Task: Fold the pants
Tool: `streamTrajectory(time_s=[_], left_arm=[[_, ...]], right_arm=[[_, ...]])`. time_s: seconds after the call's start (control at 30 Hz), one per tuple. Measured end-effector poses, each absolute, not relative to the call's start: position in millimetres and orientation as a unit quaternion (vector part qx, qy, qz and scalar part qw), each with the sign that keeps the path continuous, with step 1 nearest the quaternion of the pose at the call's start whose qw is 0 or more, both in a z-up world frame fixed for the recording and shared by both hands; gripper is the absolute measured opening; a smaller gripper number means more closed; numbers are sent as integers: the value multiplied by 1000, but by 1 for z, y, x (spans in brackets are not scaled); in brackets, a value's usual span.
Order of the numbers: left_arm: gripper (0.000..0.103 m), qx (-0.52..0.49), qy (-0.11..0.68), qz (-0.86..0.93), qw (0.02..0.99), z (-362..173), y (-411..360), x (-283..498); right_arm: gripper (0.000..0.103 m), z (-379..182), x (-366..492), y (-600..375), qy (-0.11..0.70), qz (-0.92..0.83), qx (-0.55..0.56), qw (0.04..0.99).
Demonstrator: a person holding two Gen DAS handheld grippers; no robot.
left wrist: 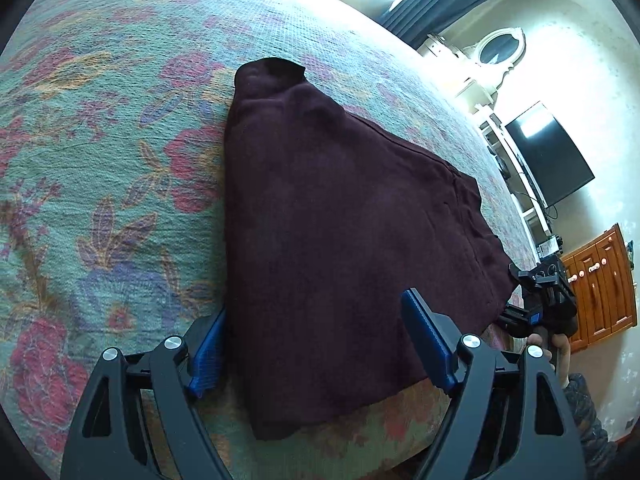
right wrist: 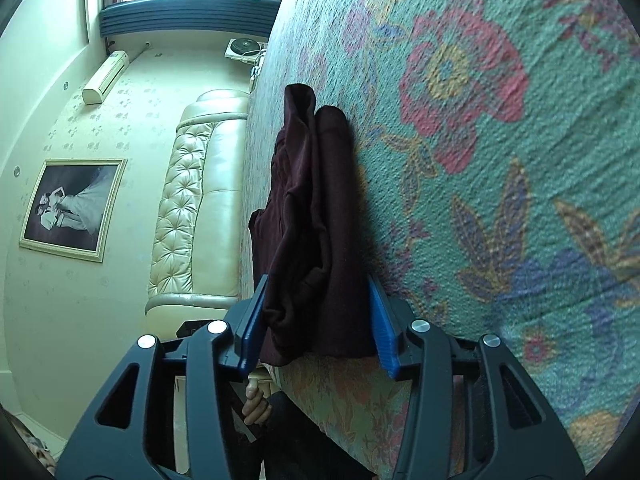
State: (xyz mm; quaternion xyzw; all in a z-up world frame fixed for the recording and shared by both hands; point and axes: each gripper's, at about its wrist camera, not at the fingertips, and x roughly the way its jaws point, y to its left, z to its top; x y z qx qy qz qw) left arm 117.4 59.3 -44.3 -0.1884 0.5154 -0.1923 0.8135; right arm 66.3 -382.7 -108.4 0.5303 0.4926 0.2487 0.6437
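Dark maroon pants (left wrist: 340, 232) lie folded in layers on the floral bedspread (left wrist: 100, 140). My left gripper (left wrist: 316, 344) is open, its blue pads on either side of the near end of the pants. My right gripper (right wrist: 320, 320) is open too, with the thick near edge of the pants (right wrist: 316, 240) between its blue pads; whether the pads touch the cloth I cannot tell. The right gripper also shows in the left wrist view (left wrist: 540, 300) at the right corner of the pants.
The bedspread (right wrist: 500, 160) covers a large bed; its near edge runs just below the pants. A cream tufted headboard (right wrist: 196, 208) stands at one end. A TV (left wrist: 548, 156) and a wooden cabinet (left wrist: 600, 288) stand by the wall.
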Motion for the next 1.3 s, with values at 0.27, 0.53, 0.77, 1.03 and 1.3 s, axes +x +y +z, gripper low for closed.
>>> streamTrajectory(time_s=[0.27,0.53,0.77,1.03,1.3], left_arm=[[80,-155,521,-148,826,-38,56,93],[81,-116,525,-82,839,-29,50,70],[81,-44,500,-13,865,-20,44,47],[81,-47,450,23,891,3,44,33],[82,-14,427,27,904,13,30,25]], right_arm=[[48,-96,35,-378,508,226,503,662],[58,-62,8,-340,542,142,369,742],[64,-39,-8,-295,534,82,216,813],[74,-24,-17,-255,491,58,81,865],[76,-23,-18,-255,489,58,77,867]])
